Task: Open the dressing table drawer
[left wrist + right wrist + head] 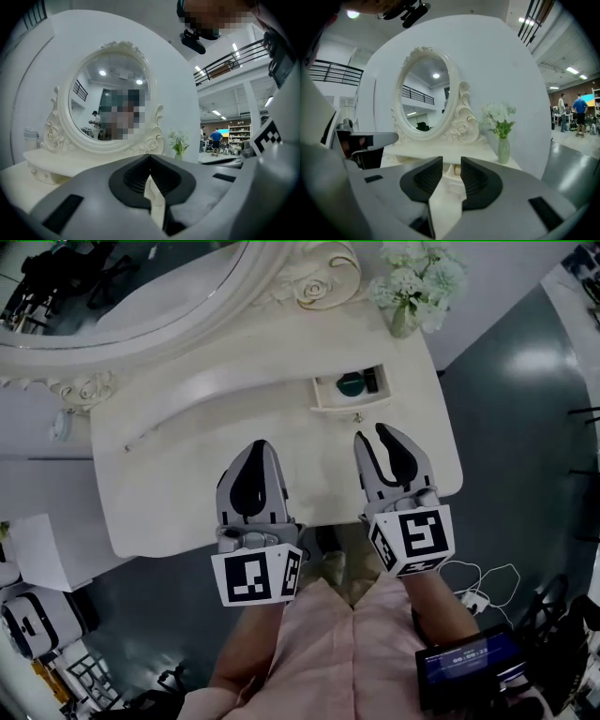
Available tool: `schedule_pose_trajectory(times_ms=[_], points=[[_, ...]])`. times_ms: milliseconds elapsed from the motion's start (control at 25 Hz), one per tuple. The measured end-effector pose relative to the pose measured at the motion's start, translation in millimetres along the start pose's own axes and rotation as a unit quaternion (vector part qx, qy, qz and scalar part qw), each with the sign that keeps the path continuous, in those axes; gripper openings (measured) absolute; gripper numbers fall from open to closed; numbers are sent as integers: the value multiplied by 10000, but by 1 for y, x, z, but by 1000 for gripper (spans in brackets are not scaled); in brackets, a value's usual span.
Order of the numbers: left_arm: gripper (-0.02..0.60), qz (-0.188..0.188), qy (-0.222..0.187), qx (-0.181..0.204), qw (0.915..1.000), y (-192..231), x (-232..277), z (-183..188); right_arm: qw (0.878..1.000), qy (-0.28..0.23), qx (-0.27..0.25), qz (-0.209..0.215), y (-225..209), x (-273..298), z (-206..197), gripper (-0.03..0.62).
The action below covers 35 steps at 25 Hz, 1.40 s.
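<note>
The cream dressing table [187, 465] lies below me in the head view. Its small drawer [349, 390] on the right of the top stands pulled out, with a dark green round item [351, 383] inside. Both grippers hover above the table's front edge, apart from the drawer. My left gripper [258, 446] is shut, its jaws meeting at the tips with nothing held [150, 158]. My right gripper [372, 433] is just in front of the drawer's knob [356, 416], open by a narrow gap and empty [451, 164].
An oval carved mirror [122, 287] stands at the table's back. A vase of white flowers [412, 287] is at the back right corner. White cables [478, 582] and a screen [469, 662] lie on the floor at right. White furniture [37, 549] is at left.
</note>
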<state>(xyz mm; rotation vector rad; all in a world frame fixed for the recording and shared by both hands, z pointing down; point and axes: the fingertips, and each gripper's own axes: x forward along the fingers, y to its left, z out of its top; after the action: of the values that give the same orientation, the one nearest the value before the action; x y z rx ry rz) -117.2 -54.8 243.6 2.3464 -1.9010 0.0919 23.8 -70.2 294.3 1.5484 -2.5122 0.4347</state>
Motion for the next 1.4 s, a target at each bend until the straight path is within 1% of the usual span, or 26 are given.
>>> schedule_pose_trajectory(times_ms=[120, 240, 400, 480, 560, 720, 1160, 1400], points=[[21, -48, -259, 46, 9996, 0, -15, 28, 9984, -501, -206, 163, 26, -20, 41, 127], [21, -102, -481, 152, 9987, -5, -31, 54, 9956, -857, -259, 281, 46, -44, 71, 124], [21, -104, -777, 295, 9965, -13, -48, 84, 9904, -1255, -469, 330, 63, -69, 104, 80], [21, -95, -888, 381, 9953, -17, -53, 95, 9880, -1388, -592, 318, 69, -79, 116, 56], [21, -97, -973, 456, 9942, -23, -60, 104, 9862, -1479, -666, 320, 73, -89, 125, 45], [21, -81, -1067, 468, 9932, -31, -68, 111, 9833, -1606, -778, 346, 75, -103, 132, 38], [21, -57, -1030, 598, 9929, -44, -88, 103, 9799, -1760, -856, 385, 79, -122, 125, 37], [21, -81, -1041, 635, 9925, -45, -89, 104, 9790, -1761, -952, 381, 81, -123, 125, 19]])
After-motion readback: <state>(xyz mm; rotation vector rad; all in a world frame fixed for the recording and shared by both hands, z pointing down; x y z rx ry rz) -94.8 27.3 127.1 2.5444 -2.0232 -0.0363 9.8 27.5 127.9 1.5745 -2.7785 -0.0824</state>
